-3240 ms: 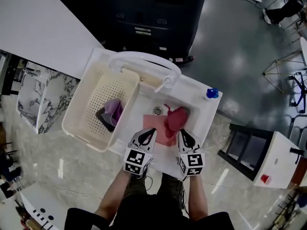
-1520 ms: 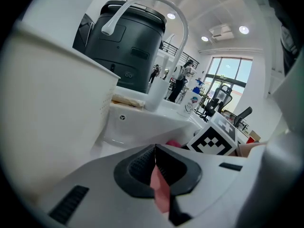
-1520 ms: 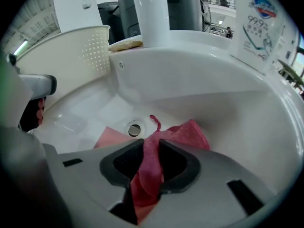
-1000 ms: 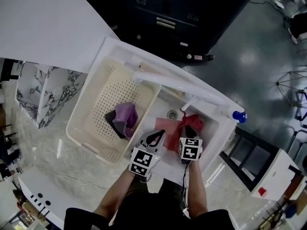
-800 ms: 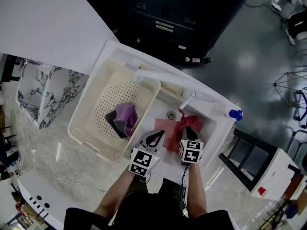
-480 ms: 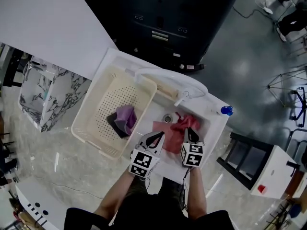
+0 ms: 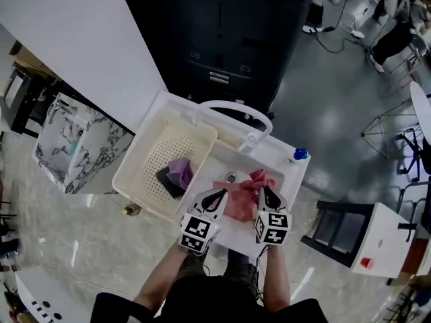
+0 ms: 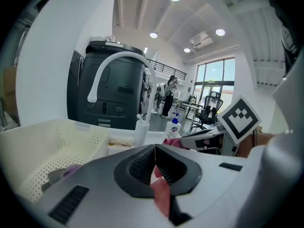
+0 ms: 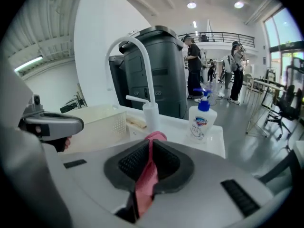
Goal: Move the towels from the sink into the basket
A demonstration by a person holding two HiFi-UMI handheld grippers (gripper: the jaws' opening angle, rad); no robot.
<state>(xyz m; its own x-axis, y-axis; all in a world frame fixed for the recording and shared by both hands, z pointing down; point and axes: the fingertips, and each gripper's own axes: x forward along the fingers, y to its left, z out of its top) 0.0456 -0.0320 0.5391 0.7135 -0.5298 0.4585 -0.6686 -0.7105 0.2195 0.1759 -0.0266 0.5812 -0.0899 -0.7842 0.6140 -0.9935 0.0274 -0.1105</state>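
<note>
A red towel [image 7: 242,195] hangs spread over the white sink [image 7: 291,172], held up by both grippers. My left gripper [image 7: 218,194] is shut on the towel's left edge; in the left gripper view the red cloth [image 8: 162,194] is pinched between the closed jaws. My right gripper [image 7: 262,190] is shut on the right edge, and the cloth [image 9: 145,182] runs through its jaws too. The cream perforated basket [image 7: 145,155] stands left of the sink and holds a purple towel [image 7: 180,169] and a dark one [image 7: 165,177].
A white arched faucet [image 7: 233,108] rises behind the sink. A soap bottle [image 7: 299,155] with a blue pump stands on the sink's right corner. A dark cabinet stands behind the sink; a marble-patterned unit [image 7: 71,143] stands to the left.
Both grippers have risen, lifting the red towel up out of the sink basin. The head camera's view has also shifted.
</note>
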